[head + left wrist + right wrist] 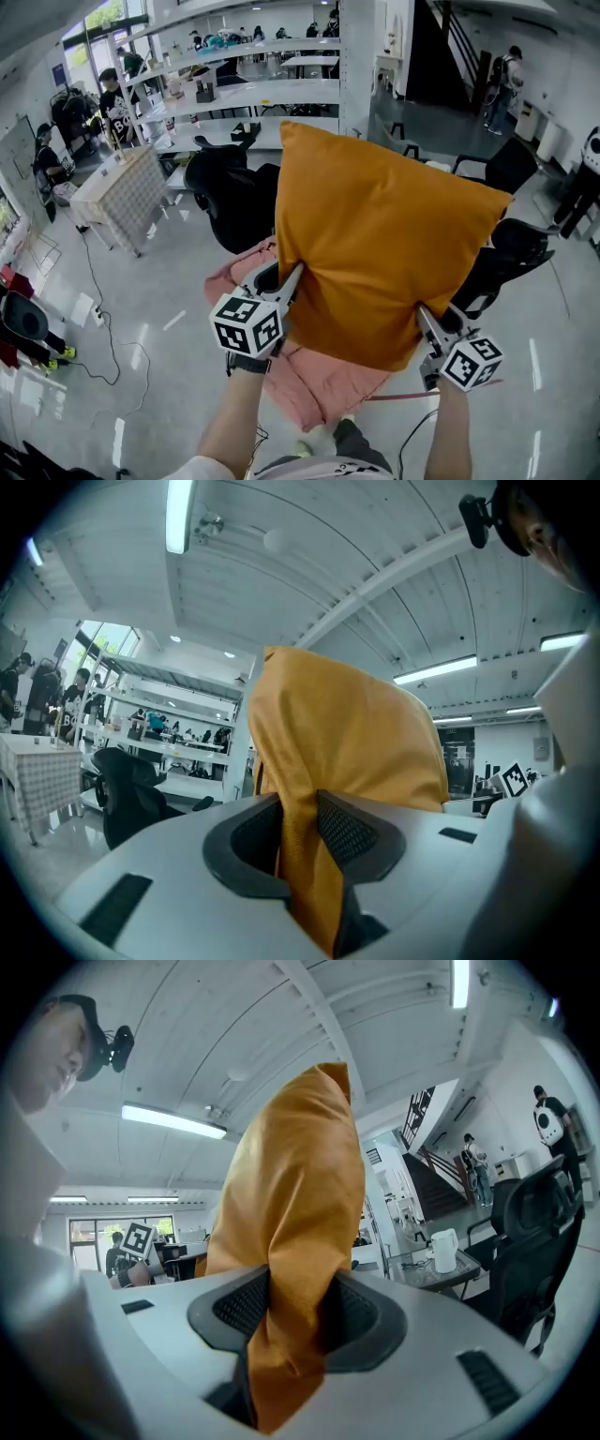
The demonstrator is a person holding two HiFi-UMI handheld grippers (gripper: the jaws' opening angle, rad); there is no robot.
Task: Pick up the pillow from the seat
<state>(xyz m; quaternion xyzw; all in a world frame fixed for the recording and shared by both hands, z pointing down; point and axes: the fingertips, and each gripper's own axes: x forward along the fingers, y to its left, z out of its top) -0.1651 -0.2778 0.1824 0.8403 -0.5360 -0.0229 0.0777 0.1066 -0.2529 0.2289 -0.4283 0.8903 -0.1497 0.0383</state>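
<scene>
An orange square pillow (375,244) hangs in the air in front of me, held by its two lower corners. My left gripper (291,278) is shut on the pillow's lower left corner, the fabric (319,761) bunched between its pads. On the lower right corner my right gripper (424,319) is shut too, with the cloth (295,1241) pinched in its jaws. Below the pillow lies the seat (309,375), draped in pink fabric. The pillow hides most of the seat and the chairs behind it.
Black office chairs stand behind the pillow at left (230,192) and right (511,248). A table with a checked cloth (117,197) is at the left, long white shelves (253,94) at the back. Cables (103,319) run over the grey floor. People stand far off.
</scene>
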